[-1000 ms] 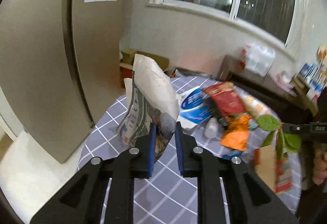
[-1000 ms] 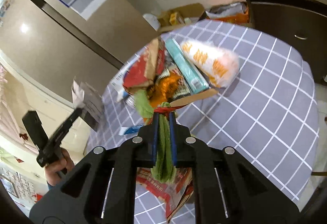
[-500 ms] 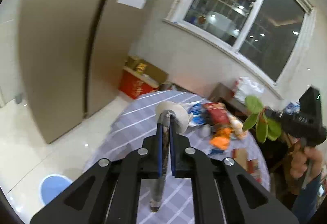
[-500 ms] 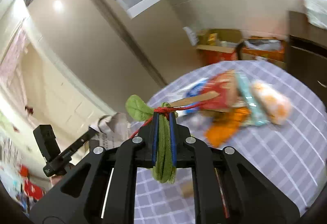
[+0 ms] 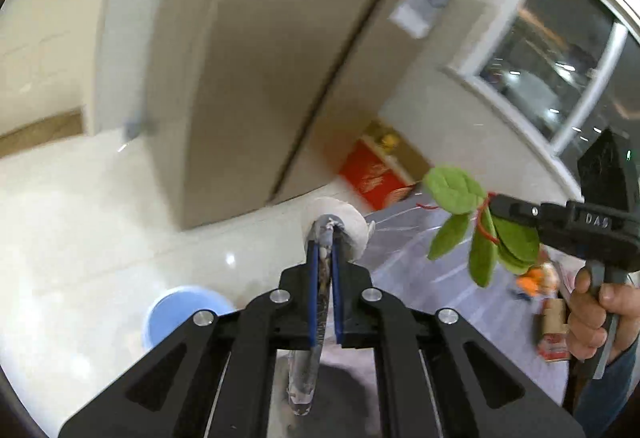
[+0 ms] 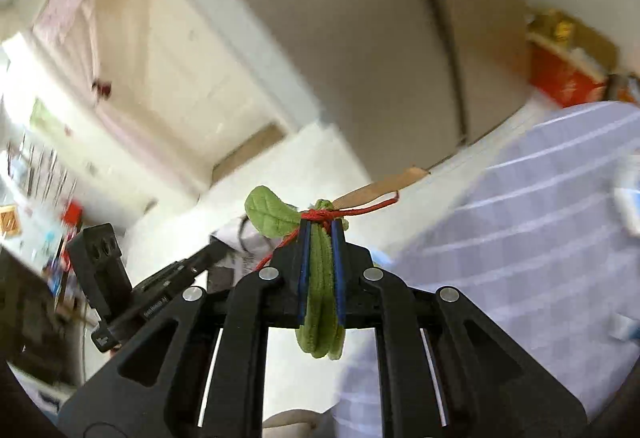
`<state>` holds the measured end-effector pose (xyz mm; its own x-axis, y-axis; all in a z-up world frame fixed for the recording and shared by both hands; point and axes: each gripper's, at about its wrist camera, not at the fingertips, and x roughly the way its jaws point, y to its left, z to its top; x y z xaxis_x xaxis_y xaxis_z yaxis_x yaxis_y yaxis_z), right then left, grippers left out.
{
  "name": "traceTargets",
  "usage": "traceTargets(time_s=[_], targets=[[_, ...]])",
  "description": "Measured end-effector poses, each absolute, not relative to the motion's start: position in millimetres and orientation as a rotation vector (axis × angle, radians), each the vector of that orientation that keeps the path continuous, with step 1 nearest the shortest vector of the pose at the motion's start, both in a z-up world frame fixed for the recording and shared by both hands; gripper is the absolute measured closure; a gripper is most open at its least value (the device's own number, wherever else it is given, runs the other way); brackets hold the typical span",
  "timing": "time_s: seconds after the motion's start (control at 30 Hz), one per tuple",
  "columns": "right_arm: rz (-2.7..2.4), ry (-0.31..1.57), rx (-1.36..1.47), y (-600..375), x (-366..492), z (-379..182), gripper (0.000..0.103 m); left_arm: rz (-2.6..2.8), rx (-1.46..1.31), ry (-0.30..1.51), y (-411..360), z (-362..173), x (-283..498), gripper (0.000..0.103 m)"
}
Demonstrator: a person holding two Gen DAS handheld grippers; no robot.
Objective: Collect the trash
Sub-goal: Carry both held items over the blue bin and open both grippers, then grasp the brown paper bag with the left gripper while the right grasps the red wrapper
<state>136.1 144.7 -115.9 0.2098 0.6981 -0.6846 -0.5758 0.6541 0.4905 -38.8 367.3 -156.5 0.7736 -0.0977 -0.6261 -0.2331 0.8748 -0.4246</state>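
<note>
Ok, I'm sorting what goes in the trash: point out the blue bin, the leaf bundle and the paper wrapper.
blue bin (image 5: 180,308), left wrist view, on its visible rim on the floor.
leaf bundle (image 6: 320,278), right wrist view, on the leaves between the fingers.
paper wrapper (image 5: 352,226), left wrist view, on its white top.

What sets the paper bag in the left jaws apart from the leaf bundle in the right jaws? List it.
Paper bag: pale printed paper, squeezed flat.
Leaf bundle: green leaves fanning out, tied with red string.
The bag hangs near the blue bin; the bundle is nearer the checked table.
Shared: each is clamped in shut jaws.
</note>
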Motion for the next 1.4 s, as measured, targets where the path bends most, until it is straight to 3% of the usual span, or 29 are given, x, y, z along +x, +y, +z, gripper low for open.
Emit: traceTargets(time_s=[0.3,0.4,0.43,0.47,0.5,0.53,0.6,0.67,0.73,1.1,1.4], targets=[[0.907,1.342,0.012,305,149,-254,0.092,0.234,-0.620,0.946,445,-280,-20,0.097],[0.885,1.400,-0.001,327,154,-286,0.089,0.262,-0.617,1.012,458,-305,-11,0.092],[0.876,1.409,-0.008,330,147,-287,0.076,0.279,-0.609,1.032,461,-310,-8,0.068],[0.870,1.423,-0.009,334,146,-291,0.046,0.289,-0.601,1.042,463,-311,-7,0.053],[0.864,1.419,-0.002,334,145,-291,0.033,0.303,-0.594,1.042,465,-311,-8,0.024],[0.860,1.403,0.004,331,140,-288,0.028,0.332,-0.591,1.029,468,-307,-9,0.014],[0.863,1.388,0.012,329,139,-283,0.027,0.341,-0.592,1.011,471,-299,-8,0.014],[0.860,1.373,0.018,326,139,-275,0.010,0.358,-0.575,1.035,472,-299,-11,0.013],[0.845,1.327,0.016,319,138,-264,0.006,0.364,-0.574,1.023,469,-294,-15,0.013],[0.825,1.057,0.088,229,131,-162,0.006,0.365,-0.425,0.869,407,-197,-17,0.013],[0.717,0.847,0.205,97,130,-87,0.006,0.238,-0.270,0.722,305,-111,15,0.009]])
